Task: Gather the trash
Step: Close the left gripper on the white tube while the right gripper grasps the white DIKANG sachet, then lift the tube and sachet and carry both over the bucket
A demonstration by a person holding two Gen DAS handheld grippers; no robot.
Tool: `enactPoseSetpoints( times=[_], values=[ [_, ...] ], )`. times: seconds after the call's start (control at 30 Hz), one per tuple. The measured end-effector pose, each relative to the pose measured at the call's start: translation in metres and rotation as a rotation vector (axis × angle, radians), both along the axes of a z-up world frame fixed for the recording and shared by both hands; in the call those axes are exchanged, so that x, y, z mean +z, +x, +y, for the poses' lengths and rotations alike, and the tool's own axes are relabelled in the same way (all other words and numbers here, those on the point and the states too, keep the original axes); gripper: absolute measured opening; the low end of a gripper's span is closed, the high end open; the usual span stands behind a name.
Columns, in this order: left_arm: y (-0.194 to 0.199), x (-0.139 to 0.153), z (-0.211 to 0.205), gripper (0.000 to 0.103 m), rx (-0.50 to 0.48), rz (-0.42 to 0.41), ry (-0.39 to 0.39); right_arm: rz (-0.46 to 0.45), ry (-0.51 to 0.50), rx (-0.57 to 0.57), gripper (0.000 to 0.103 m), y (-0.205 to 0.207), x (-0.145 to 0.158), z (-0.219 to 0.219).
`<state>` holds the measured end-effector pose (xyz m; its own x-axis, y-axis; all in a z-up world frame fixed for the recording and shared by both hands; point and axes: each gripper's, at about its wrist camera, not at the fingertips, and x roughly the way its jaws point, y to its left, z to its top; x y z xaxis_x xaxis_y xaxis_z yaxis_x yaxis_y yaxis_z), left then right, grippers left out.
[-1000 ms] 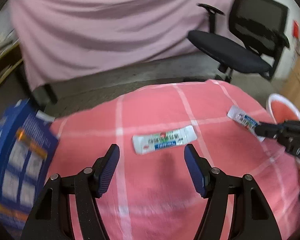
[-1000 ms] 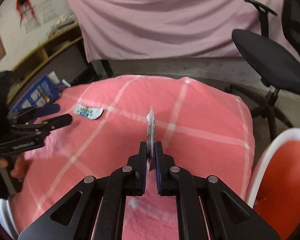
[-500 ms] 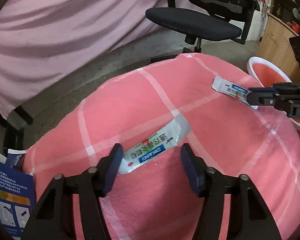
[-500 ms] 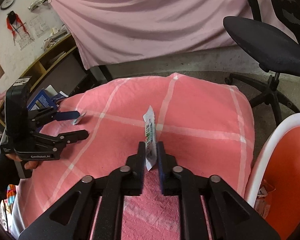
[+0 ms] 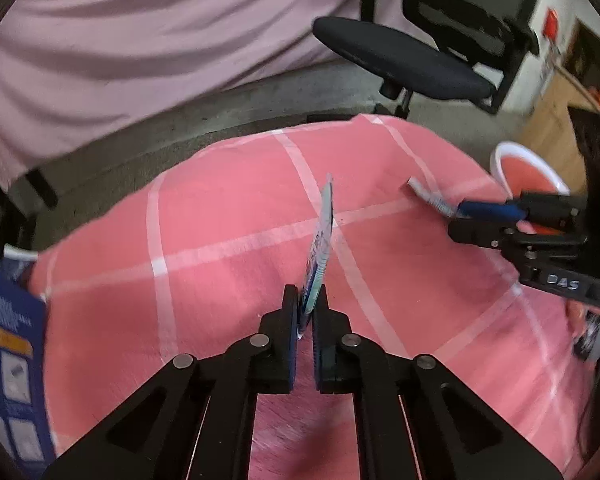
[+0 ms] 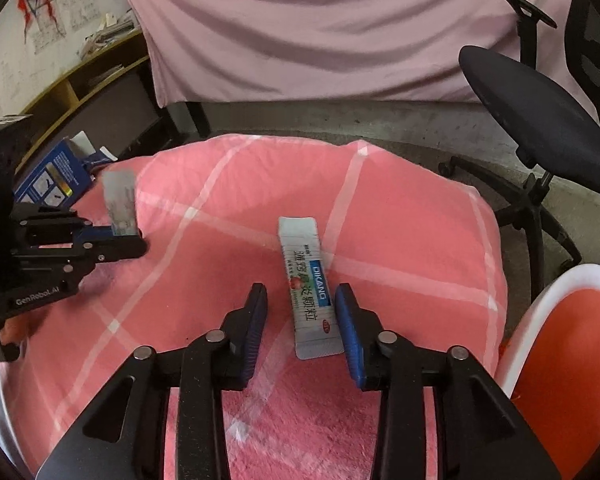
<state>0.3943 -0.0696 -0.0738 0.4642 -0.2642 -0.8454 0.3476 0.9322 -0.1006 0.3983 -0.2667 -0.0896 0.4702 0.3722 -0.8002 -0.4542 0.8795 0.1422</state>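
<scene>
Since 0.5 s ago the 2 grippers have swapped roles: the left one has closed and the right one has let go.

The left gripper (image 5: 306, 300) is now clamped on the lower end of 1 sachet (image 5: 324, 232), which stands edge-on between the pads and rises clear of the pink checked cloth (image 5: 220, 220).

The right gripper (image 6: 301, 294) has its fingers spread wide. The second sachet (image 6: 306, 280) appears to lie flat on the cloth between them, printed side up, its lower right edge close against the right pad; whether it touches I cannot tell.

Out to the right, beyond the cloth's edge, stands the white bin (image 6: 532, 312) with its orange lining. A blue box (image 6: 56, 176) sits off the far left of the cloth, and an office chair (image 6: 540, 120) stands behind.

By my reading, the job is only partly done. 1 sachet is picked up but not yet binned, and the other is loose on the cloth. Both must reach the bin. No other litter shows on the cloth.
</scene>
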Motion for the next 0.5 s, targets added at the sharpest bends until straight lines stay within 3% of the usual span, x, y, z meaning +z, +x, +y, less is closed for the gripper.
enactPoseSetpoints(
  times=[0.23, 0.37, 0.5],
  values=[
    [-0.027, 0.015, -0.002, 0.002, 0.105, -0.066, -0.062, -0.052, 0.026, -0.004, 0.017, -0.013, 0.009, -0.004],
    [-0.045, 0.032, -0.009, 0.002, 0.139, -0.139, -0.097, -0.172, 0.080, -0.016, 0.017, -0.033, 0.027, -0.011],
    [-0.054, 0.056, -0.022, 0.002, 0.156, -0.215, -0.120, -0.348, 0.174, -0.044, 0.017, -0.065, 0.053, -0.030]
  ],
)
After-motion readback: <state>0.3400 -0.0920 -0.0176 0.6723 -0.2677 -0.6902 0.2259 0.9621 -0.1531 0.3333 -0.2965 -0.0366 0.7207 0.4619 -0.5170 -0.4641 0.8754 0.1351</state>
